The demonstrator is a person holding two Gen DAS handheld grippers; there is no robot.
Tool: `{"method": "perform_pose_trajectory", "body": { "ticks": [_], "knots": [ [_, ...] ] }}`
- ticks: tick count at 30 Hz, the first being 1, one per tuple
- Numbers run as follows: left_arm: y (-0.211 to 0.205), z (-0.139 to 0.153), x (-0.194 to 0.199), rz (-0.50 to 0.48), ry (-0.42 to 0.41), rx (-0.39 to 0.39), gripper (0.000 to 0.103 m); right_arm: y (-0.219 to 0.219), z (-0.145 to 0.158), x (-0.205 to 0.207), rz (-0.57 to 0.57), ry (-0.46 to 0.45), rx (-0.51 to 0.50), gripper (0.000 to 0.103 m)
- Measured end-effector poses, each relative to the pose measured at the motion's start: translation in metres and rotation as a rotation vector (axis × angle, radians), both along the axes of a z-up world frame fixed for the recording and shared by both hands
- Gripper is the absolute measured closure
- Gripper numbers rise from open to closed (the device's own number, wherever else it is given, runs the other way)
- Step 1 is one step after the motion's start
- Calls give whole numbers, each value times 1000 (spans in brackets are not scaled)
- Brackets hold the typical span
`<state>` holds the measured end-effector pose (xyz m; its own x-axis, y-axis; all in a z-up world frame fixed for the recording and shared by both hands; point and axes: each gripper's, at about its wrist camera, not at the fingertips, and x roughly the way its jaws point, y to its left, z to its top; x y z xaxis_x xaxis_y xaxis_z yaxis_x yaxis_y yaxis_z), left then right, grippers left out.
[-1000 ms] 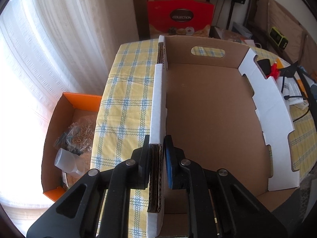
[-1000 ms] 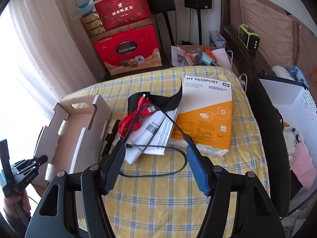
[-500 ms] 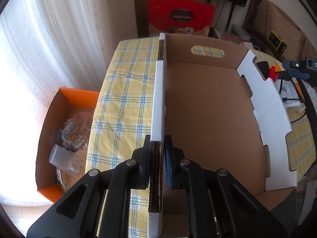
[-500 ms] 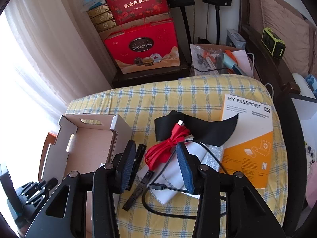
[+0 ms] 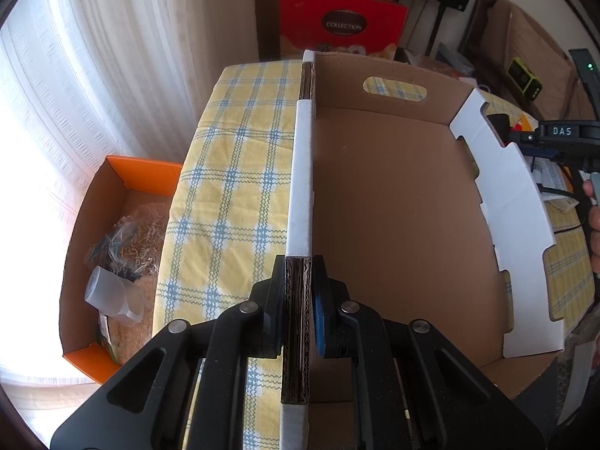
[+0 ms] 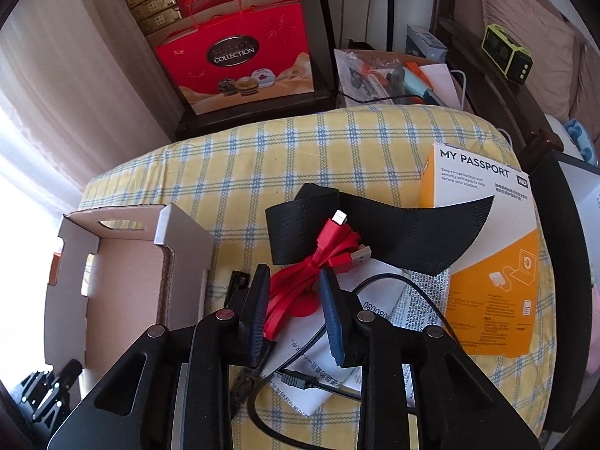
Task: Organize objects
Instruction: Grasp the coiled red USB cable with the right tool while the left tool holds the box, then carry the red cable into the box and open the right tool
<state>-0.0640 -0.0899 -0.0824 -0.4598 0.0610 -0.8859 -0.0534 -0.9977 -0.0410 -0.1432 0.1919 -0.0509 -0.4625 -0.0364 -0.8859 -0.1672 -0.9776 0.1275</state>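
Observation:
My left gripper [image 5: 298,266] is shut on the near end of the left wall of an open cardboard box [image 5: 300,187], which stands on the yellow checked tablecloth [image 5: 232,195]. The box [image 6: 127,262] holds nothing. My right gripper [image 6: 294,273] points down over a bundled red cable [image 6: 337,247]. Its jaws are closing, with the bundle between the pads but not clamped. The red cable lies on a white leaflet [image 6: 375,311], next to a black fabric strip [image 6: 375,232], a thin black cable [image 6: 393,281] and an orange-and-white "My Passport" carton [image 6: 495,262].
An orange box [image 5: 112,172] with bags and a plastic cup sits on the floor left of the table. Red gift bags [image 6: 240,56] stand behind the table. A small black stick [image 6: 236,285] lies between the cardboard box and the red cable. A person's hand [image 5: 594,225] shows at the right edge.
My right gripper has moved left and down from the black cable to over the red cable, and its jaws have narrowed. My left gripper kept its hold on the box wall.

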Motion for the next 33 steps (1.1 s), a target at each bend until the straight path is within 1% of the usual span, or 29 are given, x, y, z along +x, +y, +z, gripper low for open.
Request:
{"method": "perform_pose_trajectory", "body": {
  "ticks": [2,3,4,7,9,10,11,15,21,24,25,26,27,28,31,33],
  "knots": [
    [0,0,0,0,-1,0,92,-2,-6,-2,-1,-20,10,70],
    [0,0,0,1,-2,1,92,-4,-8,-4,-2,-27,16,64],
    [0,0,-1,2,-2,2,92,-4,-10,-5,-5,-26,19,62],
    [0,0,-1,2,-2,3,92,-7,-15,-8,-14,-41,28,58],
    [0,0,-1,2,-3,3,92,-9,-18,-9,-4,-44,14,58],
    [0,0,-1,2,-4,4,92,-10,-20,-10,3,-49,17,61],
    [0,0,-1,2,-4,5,92,-12,-22,-10,6,-52,29,62],
    [0,-1,-1,3,-5,4,92,-13,-18,-7,18,-21,27,68],
    [-2,-1,-2,8,-8,25,92,-8,3,7,38,47,-35,71],
    [-3,-1,-3,9,-10,33,93,-8,18,19,56,74,-47,74],
    [-3,-1,-3,9,-10,30,93,-9,23,23,65,83,-51,77],
    [-2,-1,-3,8,-10,28,93,-11,28,28,75,93,-55,87],
    [-2,-1,-3,9,-10,26,93,-13,32,31,93,97,-68,100],
    [-2,-1,-3,10,-11,28,93,-15,36,35,102,100,-73,98],
    [-4,-1,-5,13,-17,37,92,-20,41,42,121,102,-70,98],
    [-4,-1,-5,12,-20,40,92,-22,40,45,112,99,-53,96]
  ]
}}
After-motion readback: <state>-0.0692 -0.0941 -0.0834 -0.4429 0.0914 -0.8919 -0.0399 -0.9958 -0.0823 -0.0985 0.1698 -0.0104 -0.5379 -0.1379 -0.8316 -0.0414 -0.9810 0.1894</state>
